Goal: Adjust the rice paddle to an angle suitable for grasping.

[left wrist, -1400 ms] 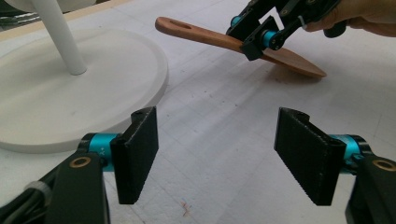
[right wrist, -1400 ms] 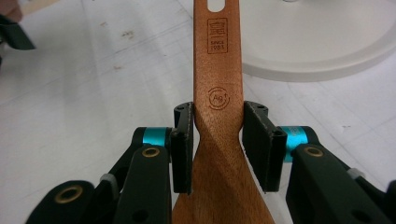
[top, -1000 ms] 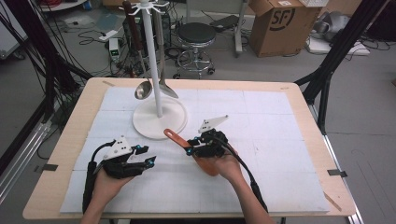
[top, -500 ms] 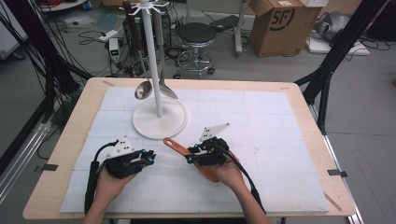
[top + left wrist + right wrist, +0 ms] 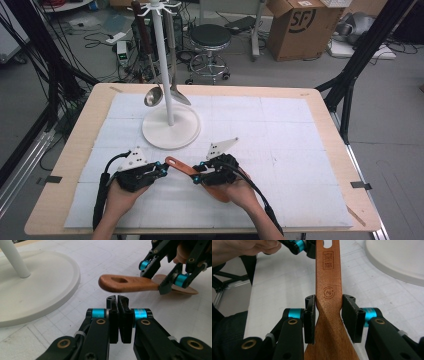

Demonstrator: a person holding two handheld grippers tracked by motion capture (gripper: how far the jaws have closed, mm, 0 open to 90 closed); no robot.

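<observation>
A wooden spatula [image 5: 181, 167] is held just above the white mat, its handle end pointing left. My right gripper [image 5: 197, 173] is shut on its narrow neck [image 5: 328, 302], with the blade back under the hand. My left gripper [image 5: 163, 170] is shut with nothing between its fingers [image 5: 117, 302]. Its tips sit just short of the handle's holed end [image 5: 120, 281]. Across the spatula, the right gripper [image 5: 172, 277] appears in the left gripper view.
A white utensil stand [image 5: 171, 131] with a round base rises behind the grippers. A steel ladle [image 5: 152, 96] and a steel spoon [image 5: 179, 96] hang from it. A stool [image 5: 210, 37], boxes and cables lie beyond the table's far edge.
My right gripper has brought the spatula toward the near edge and slightly left, so its handle end is now close to the left gripper's tips. The left gripper has barely shifted.
</observation>
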